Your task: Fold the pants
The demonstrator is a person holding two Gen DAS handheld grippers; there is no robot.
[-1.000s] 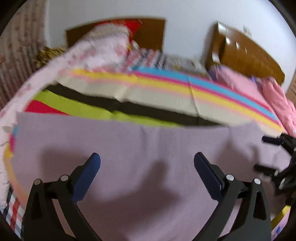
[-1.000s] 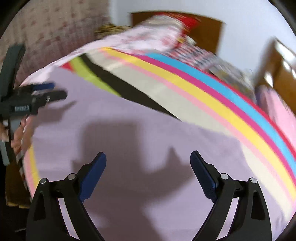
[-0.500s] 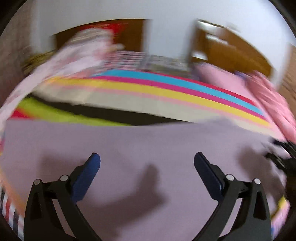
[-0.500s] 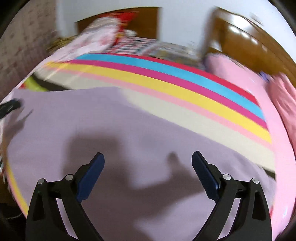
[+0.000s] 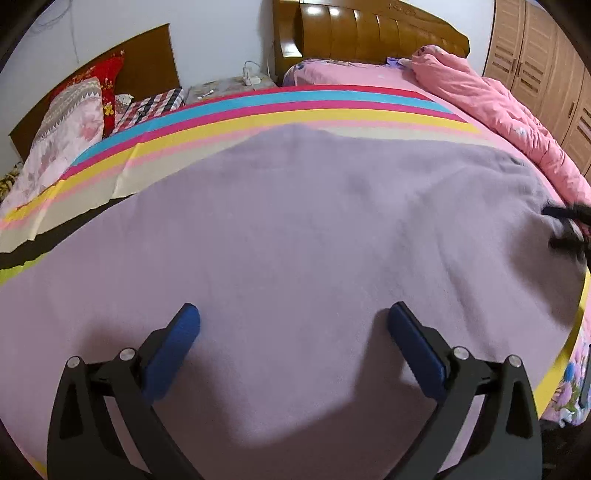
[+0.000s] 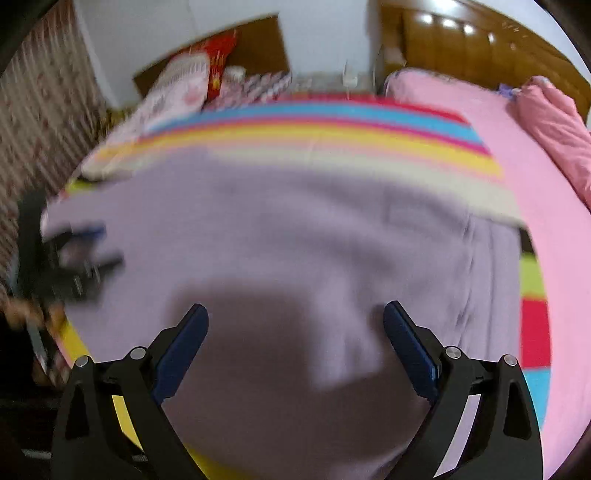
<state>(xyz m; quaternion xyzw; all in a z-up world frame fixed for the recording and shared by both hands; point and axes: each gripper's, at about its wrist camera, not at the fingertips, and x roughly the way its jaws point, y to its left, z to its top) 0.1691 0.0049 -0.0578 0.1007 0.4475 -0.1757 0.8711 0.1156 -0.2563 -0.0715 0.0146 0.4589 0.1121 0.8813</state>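
Note:
Lilac pants (image 5: 295,229) lie spread flat across the striped bedsheet (image 5: 258,114). They also fill the right wrist view (image 6: 280,236), which is blurred. My left gripper (image 5: 293,317) hovers over the near part of the pants, open and empty. My right gripper (image 6: 295,317) hovers over the pants too, open and empty. The right gripper shows at the right edge of the left wrist view (image 5: 567,229), over the pants' right end. The left gripper shows at the left of the right wrist view (image 6: 85,251), open.
A pink quilt (image 5: 498,107) lies bunched at the far right of the bed. Pillows (image 5: 70,125) sit at the far left by a wooden headboard (image 5: 369,33). A wardrobe (image 5: 546,66) stands at the right. The bed's near edge (image 5: 561,376) runs at lower right.
Both grippers have swung to the right over the pants, staying open. The views now show more of the pink quilt side of the bed.

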